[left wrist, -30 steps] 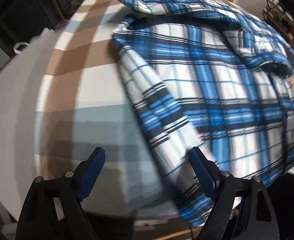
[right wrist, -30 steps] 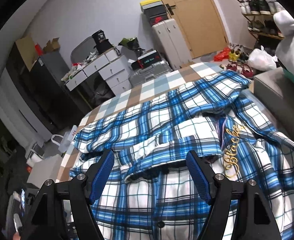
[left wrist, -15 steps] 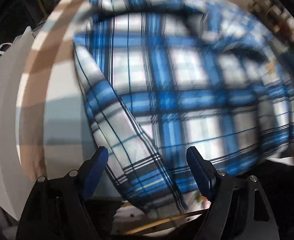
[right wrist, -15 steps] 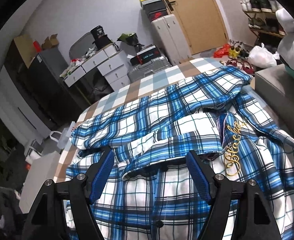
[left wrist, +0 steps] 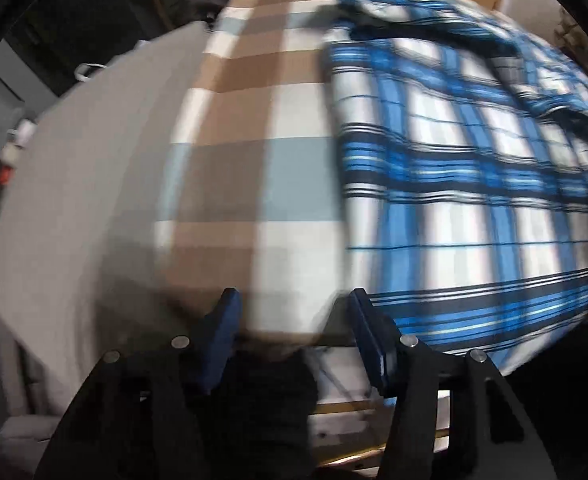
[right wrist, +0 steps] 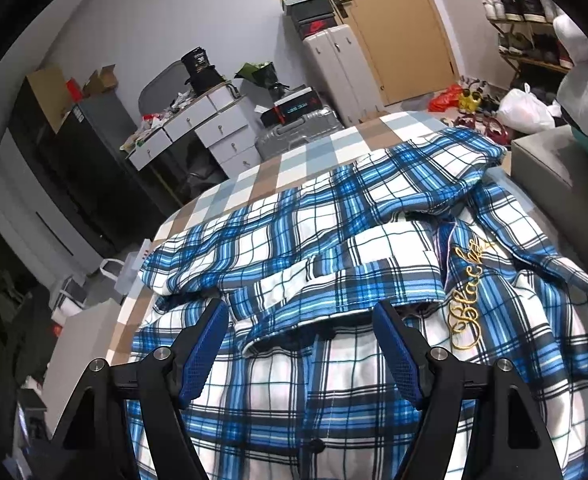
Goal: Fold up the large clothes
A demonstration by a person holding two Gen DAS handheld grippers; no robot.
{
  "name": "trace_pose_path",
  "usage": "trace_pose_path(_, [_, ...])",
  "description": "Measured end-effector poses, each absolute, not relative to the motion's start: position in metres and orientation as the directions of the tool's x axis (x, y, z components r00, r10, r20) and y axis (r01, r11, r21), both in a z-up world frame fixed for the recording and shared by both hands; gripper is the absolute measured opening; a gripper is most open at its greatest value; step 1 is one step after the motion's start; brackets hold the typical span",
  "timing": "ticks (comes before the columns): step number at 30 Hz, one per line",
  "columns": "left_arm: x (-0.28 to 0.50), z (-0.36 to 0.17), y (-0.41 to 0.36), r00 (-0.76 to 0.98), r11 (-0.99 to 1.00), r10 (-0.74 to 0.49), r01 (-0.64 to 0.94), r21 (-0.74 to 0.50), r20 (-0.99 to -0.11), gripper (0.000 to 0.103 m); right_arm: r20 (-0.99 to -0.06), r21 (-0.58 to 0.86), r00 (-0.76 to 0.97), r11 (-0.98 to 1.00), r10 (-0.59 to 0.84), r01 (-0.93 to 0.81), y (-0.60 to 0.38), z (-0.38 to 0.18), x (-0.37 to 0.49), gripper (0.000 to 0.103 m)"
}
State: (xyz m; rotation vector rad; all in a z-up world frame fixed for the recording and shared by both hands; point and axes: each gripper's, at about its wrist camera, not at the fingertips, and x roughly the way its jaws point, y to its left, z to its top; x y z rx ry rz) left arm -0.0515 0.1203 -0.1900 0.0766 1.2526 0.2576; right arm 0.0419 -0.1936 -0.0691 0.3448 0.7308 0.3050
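Shirt: I've got the blue and white plaid shirt [right wrist: 374,280] spread across the bed, gold script embroidery [right wrist: 468,312] showing on its chest in my right view
Bed cover: checked bedspread [left wrist: 253,120] in tan, pale blue and white, bare to the left of the shirt in my left view
Left gripper: my left gripper [left wrist: 294,332] sits over the near edge of the bed, pointing steeply down; its jaws have just been closing and now stand about half apart
Left grip: nothing between the blue pads [left wrist: 223,332] that I can see, only bedspread behind the gap; the shirt's edge [left wrist: 346,200] runs just beside the right finger, and with this blur I can't swear it isn't brushing it
Right gripper: my right gripper [right wrist: 298,344] hovers over the shirt's collar area, jaws spread wide, pads clear of the cloth
Right grip: empty, the folded collar band [right wrist: 314,276] lies beyond the fingertips
Room: drawer unit [right wrist: 209,128], silver suitcase [right wrist: 294,136] and wooden door [right wrist: 394,20] past the far side of the bed
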Motion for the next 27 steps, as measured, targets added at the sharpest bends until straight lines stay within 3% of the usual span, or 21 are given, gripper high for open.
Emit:
trace_pose_path(2, [-0.054,-0.185,0.129,0.309,0.968,0.229,-0.173,0.182,-0.923,0.051,-0.588,0.418,0.711,0.897,0.386,-0.142,-0.198,-0.068,0.041,0.075])
trace_pose_path(5, [-0.058,-0.182,0.135,0.324,0.991,0.034,-0.131,-0.010,-0.945,0.051,-0.581,0.439,0.703,0.885,0.411,-0.155,-0.211,-0.060,0.035,0.075])
trace_pose_path(9, [-0.057,-0.189,0.113,0.335,0.997,-0.029,-0.053,-0.049,-0.942,0.054,-0.583,0.415,0.687,0.886,0.433,-0.206,-0.242,-0.033,0.006,0.075])
trace_pose_path(11, [-0.051,-0.195,0.106,0.329,0.998,-0.049,-0.019,-0.059,-0.943,0.054,-0.625,0.318,0.672,0.916,0.398,-0.246,-0.254,-0.017,-0.015,0.076])
trace_pose_path(13, [-0.046,-0.195,0.104,0.346,0.998,-0.061,0.008,-0.062,-0.936,0.061,-0.668,0.197,0.671,0.946,0.321,-0.256,-0.265,-0.014,-0.037,0.090])
trace_pose_path(18, [-0.063,-0.195,0.106,0.379,0.995,-0.103,0.032,-0.099,-0.920,0.064,-0.781,-0.074,0.622,0.980,0.059,-0.186,-0.294,-0.053,-0.063,0.091])
trace_pose_path(23, [-0.063,-0.189,0.102,0.415,0.996,-0.085,0.046,-0.072,-0.906,0.064,-0.815,-0.152,0.577,0.981,-0.056,-0.119,-0.307,-0.089,-0.059,0.086])
trace_pose_path(27, [-0.064,-0.191,0.092,0.443,0.998,-0.031,0.069,0.000,-0.896,0.064,-0.838,-0.188,0.533,0.979,-0.118,-0.078,-0.314,-0.110,-0.043,0.071])
